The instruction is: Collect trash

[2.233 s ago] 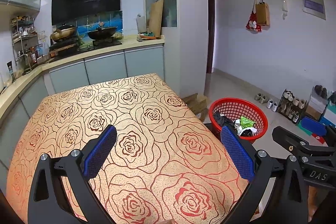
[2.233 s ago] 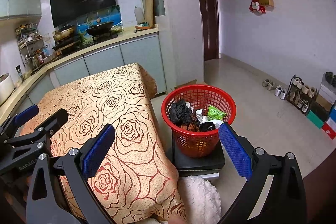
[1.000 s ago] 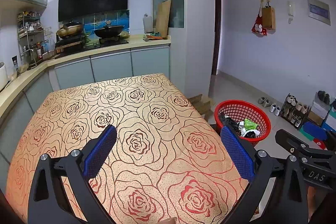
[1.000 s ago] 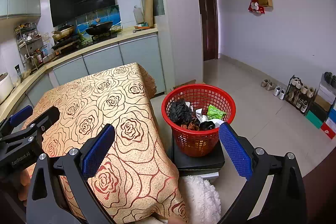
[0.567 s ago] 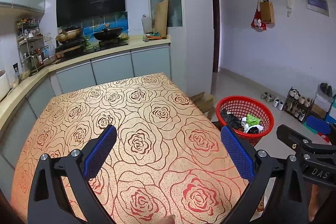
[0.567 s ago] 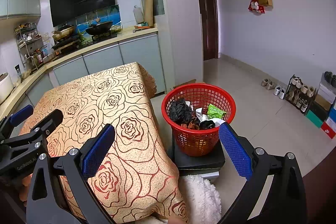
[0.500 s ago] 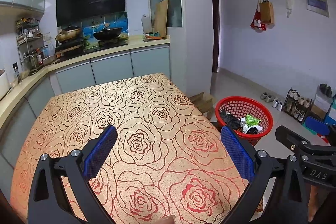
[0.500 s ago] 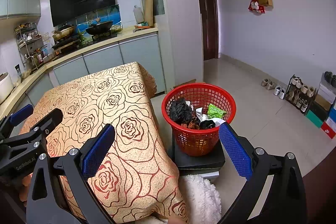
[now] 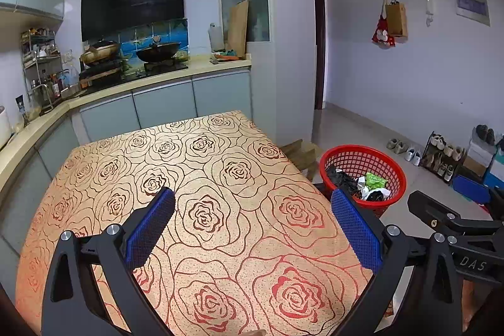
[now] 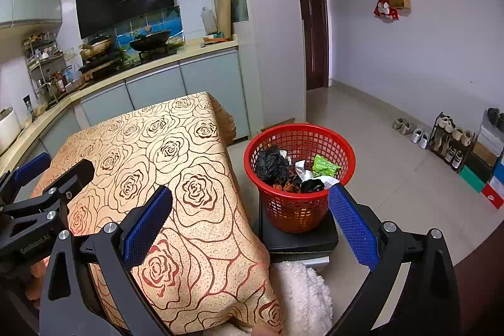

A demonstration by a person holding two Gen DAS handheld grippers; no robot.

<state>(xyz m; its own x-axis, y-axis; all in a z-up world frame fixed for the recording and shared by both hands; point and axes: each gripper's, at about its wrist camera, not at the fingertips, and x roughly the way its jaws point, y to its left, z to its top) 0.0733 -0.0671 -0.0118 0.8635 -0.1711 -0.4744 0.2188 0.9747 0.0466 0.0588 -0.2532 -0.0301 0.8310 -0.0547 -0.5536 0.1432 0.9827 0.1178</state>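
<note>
Rose-patterned tablecloth, wok, shoe rack.

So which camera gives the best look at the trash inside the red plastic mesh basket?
The right wrist view: the red plastic mesh basket sits near and unobstructed. The left wrist view shows it farther off, partly behind the left gripper's right finger.

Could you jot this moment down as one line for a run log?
left claw: open, empty, over table | right claw: open, empty | red basket: holds trash, beside table
</note>
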